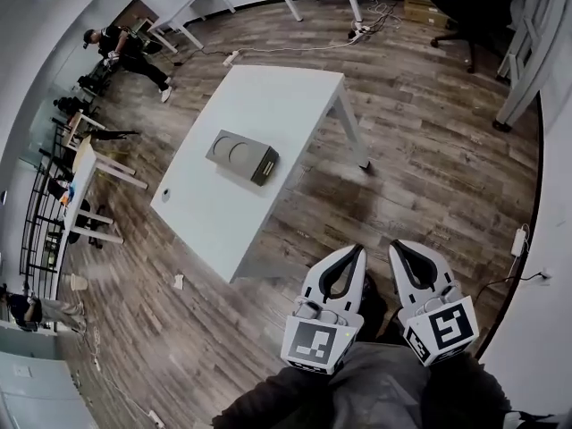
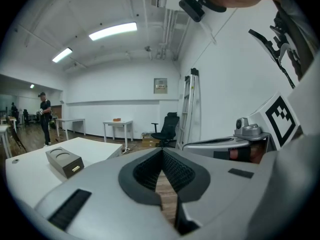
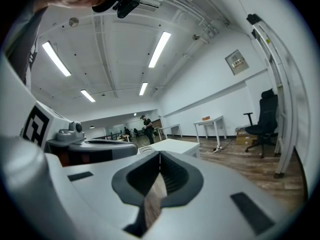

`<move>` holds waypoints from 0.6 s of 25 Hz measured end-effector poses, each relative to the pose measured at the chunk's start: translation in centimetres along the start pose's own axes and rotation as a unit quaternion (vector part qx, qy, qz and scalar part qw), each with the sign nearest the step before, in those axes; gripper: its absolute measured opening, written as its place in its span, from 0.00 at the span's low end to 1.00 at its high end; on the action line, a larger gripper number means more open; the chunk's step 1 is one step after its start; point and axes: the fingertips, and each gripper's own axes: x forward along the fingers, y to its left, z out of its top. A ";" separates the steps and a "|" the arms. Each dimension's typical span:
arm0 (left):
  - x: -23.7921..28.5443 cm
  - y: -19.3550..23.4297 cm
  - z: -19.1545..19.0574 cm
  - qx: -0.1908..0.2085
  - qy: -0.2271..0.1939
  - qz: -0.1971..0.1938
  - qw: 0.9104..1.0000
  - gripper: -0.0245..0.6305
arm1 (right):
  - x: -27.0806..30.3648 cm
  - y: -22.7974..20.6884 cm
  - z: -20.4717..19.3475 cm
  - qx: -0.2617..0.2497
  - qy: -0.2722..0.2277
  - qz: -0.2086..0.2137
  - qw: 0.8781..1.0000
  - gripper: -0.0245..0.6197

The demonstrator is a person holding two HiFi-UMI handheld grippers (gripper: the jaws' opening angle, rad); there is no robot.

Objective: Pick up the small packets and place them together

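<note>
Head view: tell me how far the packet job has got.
Nothing looks done: no small packets can be made out anywhere. In hand: nothing; the left gripper and right gripper are both shut and empty, off the white rectangular table. Left: everything. A grey box with two round recesses lies there.

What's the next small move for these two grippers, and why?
Probably carry both forward to the white table. The left gripper and right gripper are shut and empty, hanging over the wood floor near the body, well short of the table. Only a grey box shows clearly on it; anything else there is too small to tell.
</note>
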 end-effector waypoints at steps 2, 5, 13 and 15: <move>0.5 1.5 0.0 -0.006 -0.003 0.013 1.000 0.04 | 1.7 0.1 0.1 -0.007 0.003 0.013 1.000 0.04; 2.1 4.0 0.4 -0.016 -0.018 0.029 0.999 0.04 | 4.9 -0.3 0.7 -0.022 0.012 0.033 0.999 0.04; 6.4 12.7 1.6 -0.051 -0.046 0.075 0.995 0.04 | 14.9 -0.7 2.4 -0.061 0.037 0.091 0.993 0.04; 6.7 14.8 1.6 -0.059 -0.047 0.092 0.993 0.04 | 17.1 -0.1 2.2 -0.062 0.051 0.112 0.991 0.04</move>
